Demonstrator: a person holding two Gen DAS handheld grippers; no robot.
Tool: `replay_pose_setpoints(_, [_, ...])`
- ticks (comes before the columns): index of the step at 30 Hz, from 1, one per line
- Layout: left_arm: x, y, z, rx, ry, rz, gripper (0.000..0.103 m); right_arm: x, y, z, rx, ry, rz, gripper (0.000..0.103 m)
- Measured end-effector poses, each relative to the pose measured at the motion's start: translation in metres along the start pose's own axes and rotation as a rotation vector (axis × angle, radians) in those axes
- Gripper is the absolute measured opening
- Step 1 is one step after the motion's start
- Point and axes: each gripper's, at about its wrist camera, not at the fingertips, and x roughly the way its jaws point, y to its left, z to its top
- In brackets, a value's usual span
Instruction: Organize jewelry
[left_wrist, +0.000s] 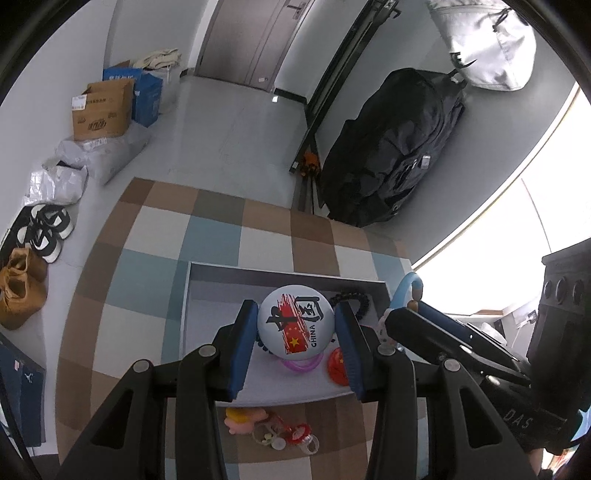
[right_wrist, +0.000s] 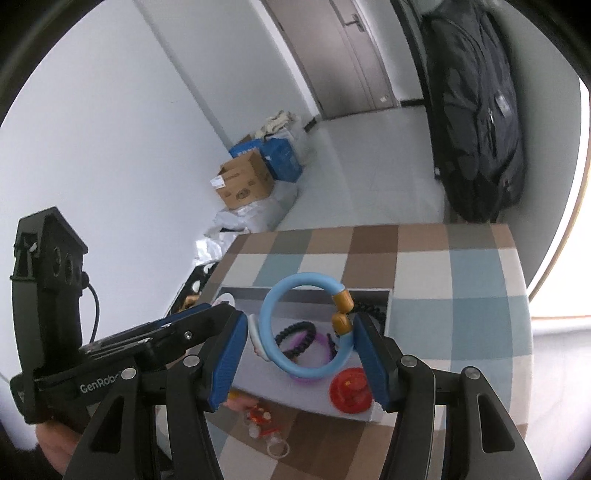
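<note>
While both tools hang over the grey tray (left_wrist: 207, 280) on the checked desk (left_wrist: 155, 236), the left tool (left_wrist: 295, 325) pinches a round white badge (left_wrist: 295, 323) by its edges and the right tool (right_wrist: 301, 332) clamps an upright blue bangle (right_wrist: 306, 326) across its width. Each piece sits directly above the tray floor, so the coming move is mostly downward. The left tool looks nearer the tray's middle, the right one nearer its right-hand end beside the red badge (right_wrist: 349, 393).

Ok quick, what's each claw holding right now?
Left claw: closed on the round white China badge.
Right claw: closed on the light blue bracelet with gold beads.
</note>
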Motion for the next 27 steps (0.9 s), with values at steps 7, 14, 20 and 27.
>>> replay_pose_setpoints(7, [0.010, 0.006, 0.002, -0.030, 0.038, -0.004, 0.037, 0.008, -0.010, 0.002, 0.031, 0.019, 0.001, 0.058])
replay_pose_setpoints(14, [0.016, 0.008, 0.005, -0.068, 0.055, -0.030, 0.037, 0.014, -0.015, 0.002, 0.058, 0.038, -0.008, 0.060])
replay_pose_setpoints(20, [0.016, 0.012, 0.009, -0.104, 0.044, -0.098, 0.060, -0.001, -0.009, 0.007, 0.021, -0.036, -0.022, 0.084])
replay_pose_setpoints(27, [0.011, 0.015, 0.009, -0.110, 0.045, -0.084, 0.062, -0.016, -0.023, 0.006, 0.070, -0.059, -0.044, 0.088])
